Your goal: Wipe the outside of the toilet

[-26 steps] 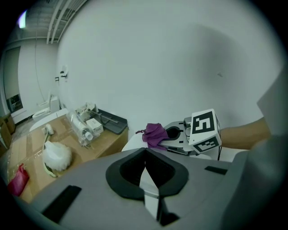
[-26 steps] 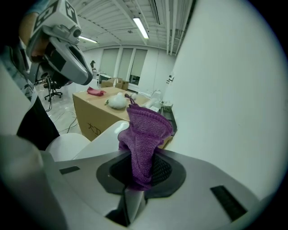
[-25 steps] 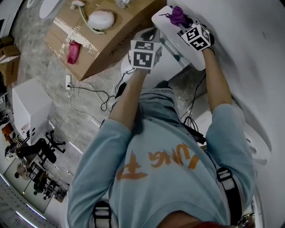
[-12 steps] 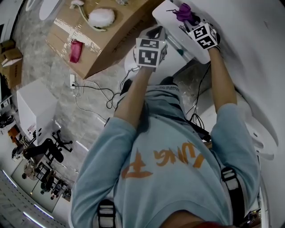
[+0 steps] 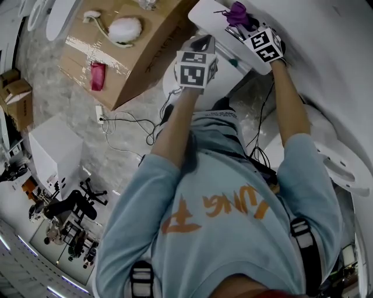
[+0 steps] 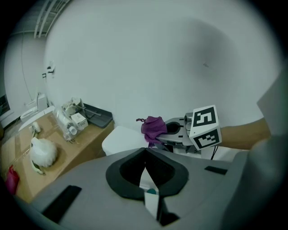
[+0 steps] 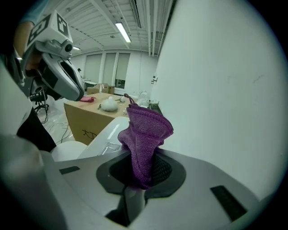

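The white toilet tank lid (image 5: 208, 16) lies at the top of the head view, against the white wall. My right gripper (image 5: 243, 27) hangs over it, shut on a bunched purple cloth (image 5: 236, 14) that sticks up from its jaws (image 7: 145, 134). The left gripper view shows that cloth (image 6: 154, 127) above the lid (image 6: 118, 140). My left gripper (image 5: 201, 44) floats just left of the right one, over the toilet bowl (image 5: 170, 82); its jaws are pressed together with nothing in them (image 6: 145, 156). The bowl's lower part is hidden behind my arms.
A cardboard box (image 5: 125, 58) stands left of the toilet, with a white fluffy brush (image 5: 125, 28) and a red item (image 5: 97, 74) on top. Cables (image 5: 131, 125) trail over the floor by a white cabinet (image 5: 55, 148). The wall (image 5: 329, 52) closes the right side.
The right gripper with the cloth has shifted slightly further along the tank lid. The left gripper stays beside it. The head view has tilted a little.
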The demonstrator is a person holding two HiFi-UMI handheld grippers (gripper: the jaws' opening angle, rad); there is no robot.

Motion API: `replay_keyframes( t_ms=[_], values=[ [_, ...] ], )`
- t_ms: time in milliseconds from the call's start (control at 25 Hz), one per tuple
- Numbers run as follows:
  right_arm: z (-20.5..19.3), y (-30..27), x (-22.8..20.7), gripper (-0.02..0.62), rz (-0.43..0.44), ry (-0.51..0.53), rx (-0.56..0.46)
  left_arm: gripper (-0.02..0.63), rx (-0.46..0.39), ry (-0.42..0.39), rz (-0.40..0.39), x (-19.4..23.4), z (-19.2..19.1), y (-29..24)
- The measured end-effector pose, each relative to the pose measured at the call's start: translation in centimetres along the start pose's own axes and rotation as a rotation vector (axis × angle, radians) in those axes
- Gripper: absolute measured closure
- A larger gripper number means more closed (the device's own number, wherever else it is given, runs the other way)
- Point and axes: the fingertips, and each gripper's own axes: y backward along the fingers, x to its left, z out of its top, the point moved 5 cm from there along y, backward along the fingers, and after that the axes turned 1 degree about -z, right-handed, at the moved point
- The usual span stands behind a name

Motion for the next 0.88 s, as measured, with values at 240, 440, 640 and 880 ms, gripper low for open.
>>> replay_keyframes(
  t_ms=[240,440,640,880],
  values=[
    [-0.7,1.3,0.1,0.528,-0.024,-0.017,0.004,0.580,0.018,-0.019,-0.019,-0.8,-0.4,-0.4],
    [-1.4,2.4,0.2,0.528,-0.048,-0.030,0.005,0.580,0.029,-0.025,-0.036,-1.2,-0.6,-0.7],
    [-2.3,3.8,0.4,0.528,-0.074,-0.042,0.007,0.580,0.037,-0.035,-0.051,-2.0,-1.0,-0.6],
    [-3.5,5.3,0.6,0.528,-0.101,-0.057,0.018,0.580,0.046,-0.046,-0.074,-2.9,-1.5,-0.9]
  ],
)
